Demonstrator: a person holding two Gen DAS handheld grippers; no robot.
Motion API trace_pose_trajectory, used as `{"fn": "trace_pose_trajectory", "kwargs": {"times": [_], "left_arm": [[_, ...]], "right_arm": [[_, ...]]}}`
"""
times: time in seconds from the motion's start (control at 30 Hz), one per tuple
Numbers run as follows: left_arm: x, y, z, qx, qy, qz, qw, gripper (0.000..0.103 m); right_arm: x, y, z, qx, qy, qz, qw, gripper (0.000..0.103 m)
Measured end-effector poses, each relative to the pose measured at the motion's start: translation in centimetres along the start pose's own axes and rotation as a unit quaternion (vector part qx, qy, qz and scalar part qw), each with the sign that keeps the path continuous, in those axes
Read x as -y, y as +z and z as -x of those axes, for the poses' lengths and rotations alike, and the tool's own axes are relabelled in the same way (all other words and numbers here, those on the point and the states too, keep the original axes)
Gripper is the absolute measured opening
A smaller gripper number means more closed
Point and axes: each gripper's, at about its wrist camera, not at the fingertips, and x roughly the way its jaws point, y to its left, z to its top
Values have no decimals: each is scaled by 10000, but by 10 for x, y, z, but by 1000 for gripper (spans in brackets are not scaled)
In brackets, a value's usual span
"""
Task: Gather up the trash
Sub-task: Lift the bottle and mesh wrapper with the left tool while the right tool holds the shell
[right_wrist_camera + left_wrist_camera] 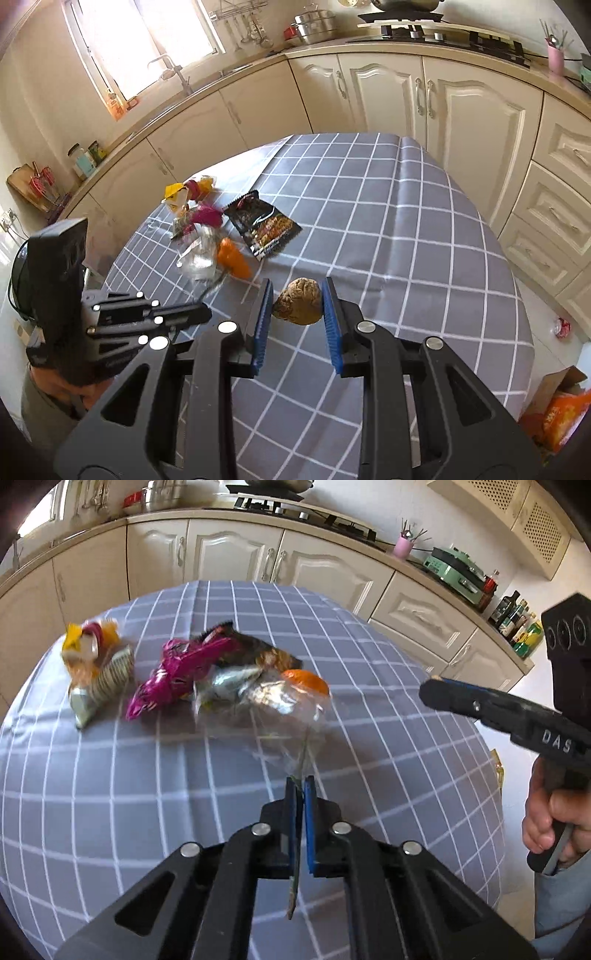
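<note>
My left gripper is shut on the edge of a clear plastic wrapper with an orange part, lifted over the grey checked table. Beyond it lie a pink wrapper, a dark snack bag and a yellow-orange wrapper pile. My right gripper is open, its blue pads on either side of a crumpled brown paper ball on the table. The clear wrapper, the dark snack bag and the left gripper show in the right wrist view.
Cream kitchen cabinets ring the table. A cardboard box with an orange bag stands on the floor at the right. The right gripper shows at the right of the left wrist view.
</note>
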Motion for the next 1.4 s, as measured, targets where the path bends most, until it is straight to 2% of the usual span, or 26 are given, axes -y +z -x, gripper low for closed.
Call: {"fn": "trace_pose_trajectory", "kwargs": {"times": [0.03,0.13,0.2,0.23,0.27,0.5,0.6,0.63,0.67,0.7,0.73,0.77,0.83,1.03,1.13,1.17,1.23,1.3,1.33,1.37,1.4], "left_arm": [[1,-3,-2,-44,42,-8,10000,8],[8,-6,-3,10,-63,-23,10000,27],[18,-4,-5,-4,130,-182,9997,28],[20,-3,-6,-13,168,-245,9996,24],[23,-2,-8,-24,141,-263,9996,5],[48,-6,0,-67,-655,-130,9977,3],[54,-8,1,-40,-592,-27,9982,4],[56,-9,0,-46,-524,-30,9986,8],[56,-10,-1,-83,-442,-27,9990,33],[54,-11,-2,-104,-282,12,9995,53],[50,-13,0,-54,-148,85,9998,82],[46,-16,6,109,-129,186,9997,83],[41,-17,12,157,-195,298,9992,83],[19,-7,21,493,81,728,9961,84],[23,1,3,399,330,360,9980,82],[27,3,-4,297,272,164,9991,58],[39,3,-9,198,69,-111,9997,29],[48,4,-6,169,-53,-365,9992,15],[51,3,-3,170,-92,-459,9988,13],[51,3,0,190,-74,-496,9986,21],[50,2,4,223,-54,-501,9985,33]], "right_arm": [[0,-2,1,-9,-3,-1,10000,27],[1,-8,3,-28,-9,-27,10000,27],[1,-11,5,-26,-14,-48,10000,27],[2,-12,6,-20,-14,-57,10000,27],[2,-14,8,-10,-19,-65,10000,27],[10,-18,25,107,-105,-135,9998,27],[13,-21,27,101,-110,-158,9998,27],[13,-22,27,89,-108,-160,9998,27],[13,-23,26,72,-109,-159,9998,27],[14,-25,26,57,-105,-163,9998,27],[14,-26,26,45,-106,-167,9998,27],[14,-28,26,32,-105,-170,9998,27],[15,-30,25,6,-93,-180,9998,27],[14,-30,26,22,-95,-205,9997,27],[15,-29,25,27,-98,-208,9997,27],[15,-29,26,28,-101,-203,9997,27],[16,-29,28,38,-109,-211,9997,27],[20,-29,30,58,-147,-241,9996,27],[23,-29,31,68,-160,-266,9995,27],[24,-29,33,77,-175,-277,9994,27],[26,-29,34,84,-192,-288,9994,27]]}}
